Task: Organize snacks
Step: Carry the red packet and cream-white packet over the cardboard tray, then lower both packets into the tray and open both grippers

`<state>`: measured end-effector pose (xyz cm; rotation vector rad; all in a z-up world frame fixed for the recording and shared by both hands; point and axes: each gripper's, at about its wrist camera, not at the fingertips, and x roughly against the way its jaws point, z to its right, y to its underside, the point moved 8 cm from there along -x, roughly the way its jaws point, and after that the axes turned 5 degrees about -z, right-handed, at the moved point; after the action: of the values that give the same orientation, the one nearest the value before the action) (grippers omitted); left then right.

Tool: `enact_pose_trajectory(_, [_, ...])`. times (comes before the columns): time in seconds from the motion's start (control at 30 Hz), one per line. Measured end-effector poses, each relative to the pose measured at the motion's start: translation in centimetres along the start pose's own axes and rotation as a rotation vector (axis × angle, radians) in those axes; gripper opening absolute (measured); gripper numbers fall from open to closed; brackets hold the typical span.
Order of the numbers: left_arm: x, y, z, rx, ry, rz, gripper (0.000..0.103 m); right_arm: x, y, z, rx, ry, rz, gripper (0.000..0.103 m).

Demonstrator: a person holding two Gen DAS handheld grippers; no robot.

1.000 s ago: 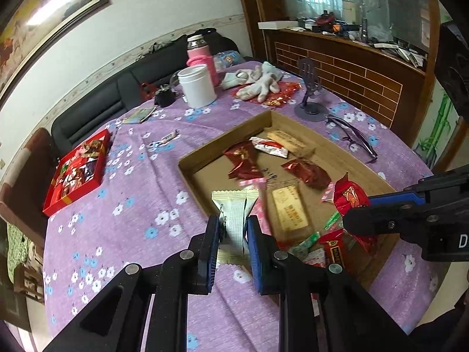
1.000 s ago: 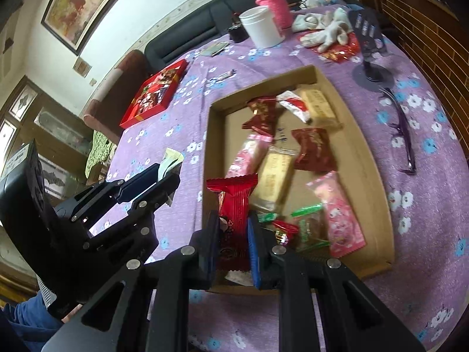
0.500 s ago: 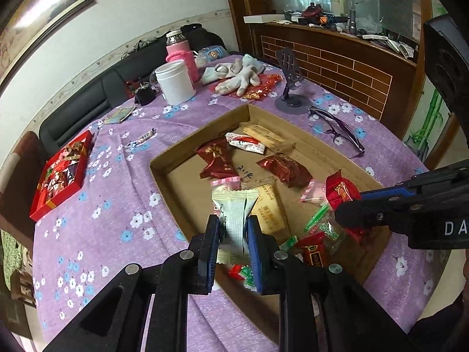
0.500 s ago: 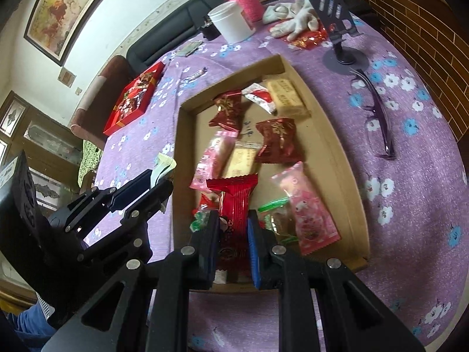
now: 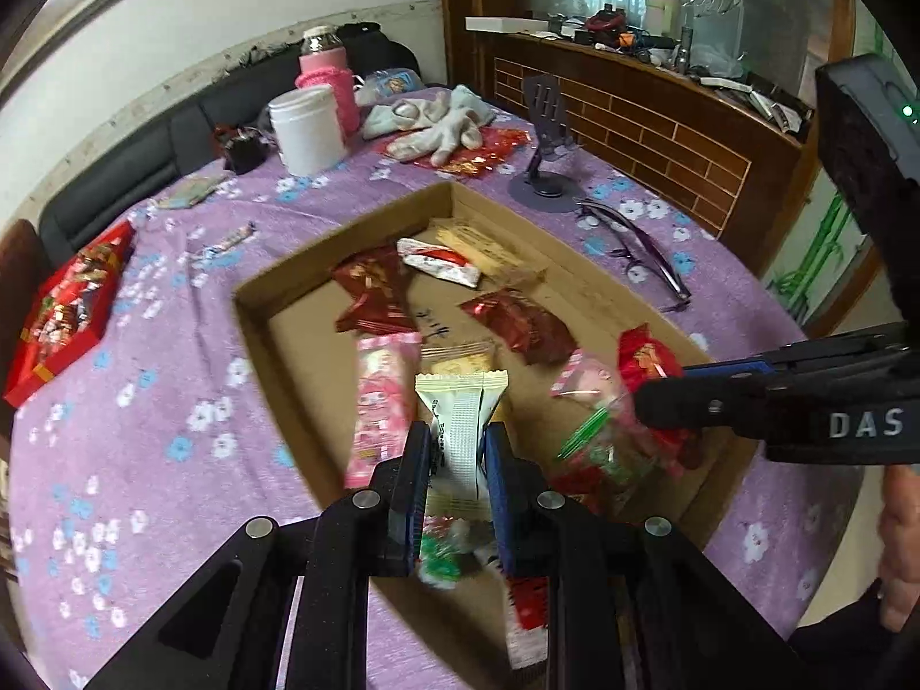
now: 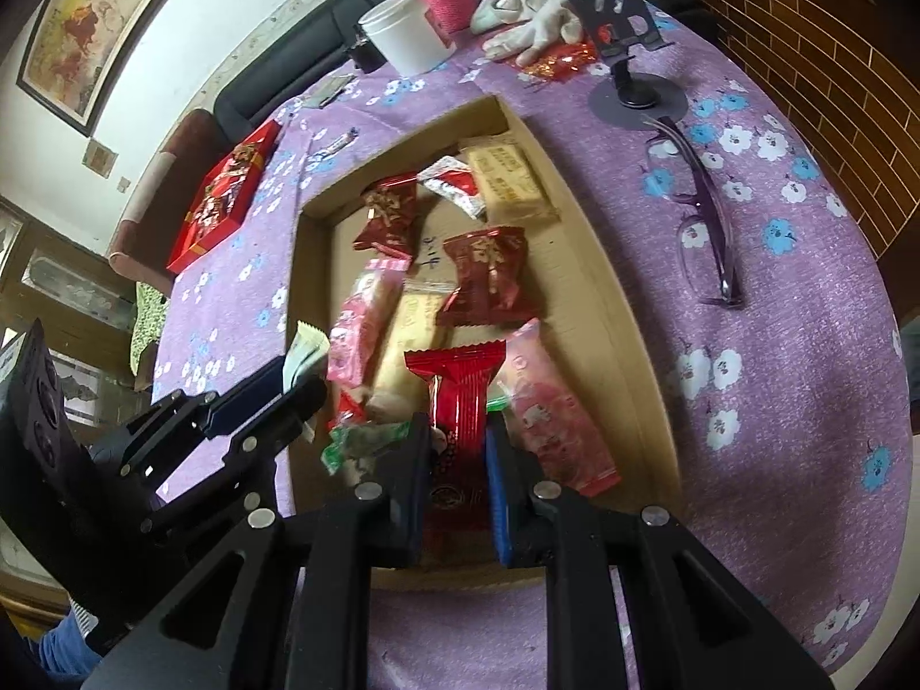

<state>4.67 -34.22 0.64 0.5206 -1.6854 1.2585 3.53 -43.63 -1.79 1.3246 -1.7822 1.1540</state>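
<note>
A shallow cardboard tray (image 5: 261,339) (image 6: 627,310) lies on the purple flowered tablecloth and holds several wrapped snacks. My left gripper (image 5: 457,443) is shut on a cream-white snack packet (image 5: 460,420), held upright over the tray's near part. My right gripper (image 6: 458,437) is shut on a red striped snack packet (image 6: 457,385), also above the tray's near end. In the right wrist view the left gripper (image 6: 302,371) comes in from the left with the white packet's tip showing. Dark red packets (image 6: 489,276), pink packets (image 6: 552,431) and a yellow bar (image 6: 506,178) lie inside.
A red box of sweets (image 6: 230,195) sits at the table's left. At the far side stand a white jar (image 5: 307,129), a pink bottle (image 5: 330,80), white gloves (image 5: 443,121) and a black phone stand (image 6: 624,29). Purple glasses (image 6: 701,213) lie right of the tray. A hand (image 5: 900,540) shows at the right edge.
Both grippers have sunk and moved in over the tray, each still holding its packet. The left one came from above the tablecloth beside the tray to above the tray's near part.
</note>
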Motion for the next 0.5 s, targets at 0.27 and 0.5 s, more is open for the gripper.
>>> enact_pose_trajectory(0.27, [-2.1, -0.9, 0.5, -0.002, 0.043, -0.047, 0.019, -1.7, -1.7, 0.7, -0.002, 0.036, -0.004, 0.017])
enact_pose_trajectory(0.5, [-3.1, -1.3, 1.3, -0.03, 0.065, -0.07, 0.019, -2.9, -2.9, 1.0, -0.003, 0.048, -0.006, 0.017])
